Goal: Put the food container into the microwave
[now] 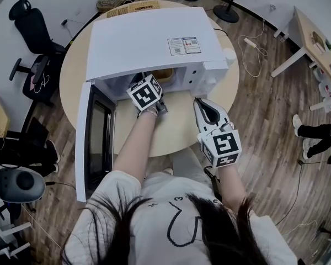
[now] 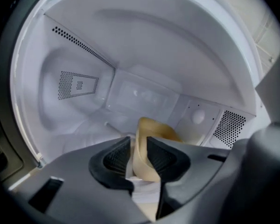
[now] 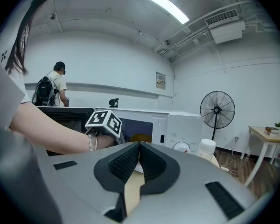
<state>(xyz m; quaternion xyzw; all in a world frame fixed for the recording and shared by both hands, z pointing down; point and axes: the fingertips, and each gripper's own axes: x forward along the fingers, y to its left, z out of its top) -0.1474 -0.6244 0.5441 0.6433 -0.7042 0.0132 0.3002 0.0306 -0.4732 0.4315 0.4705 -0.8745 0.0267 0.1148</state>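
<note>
The white microwave stands on a round table with its door swung open to the left. My left gripper reaches into the cavity; its marker cube shows at the opening. The tan food container sits on the cavity floor, and its rim stands between the left pads with a small gap on the left side, so this gripper is open. The container also peeks out in the head view. My right gripper hovers in front of the microwave's right side, shut and empty, pads meeting.
The round wooden table has bare surface in front of the microwave. A white cup stands by its right side. A floor fan, an office chair, another table and a bystander's feet surround it.
</note>
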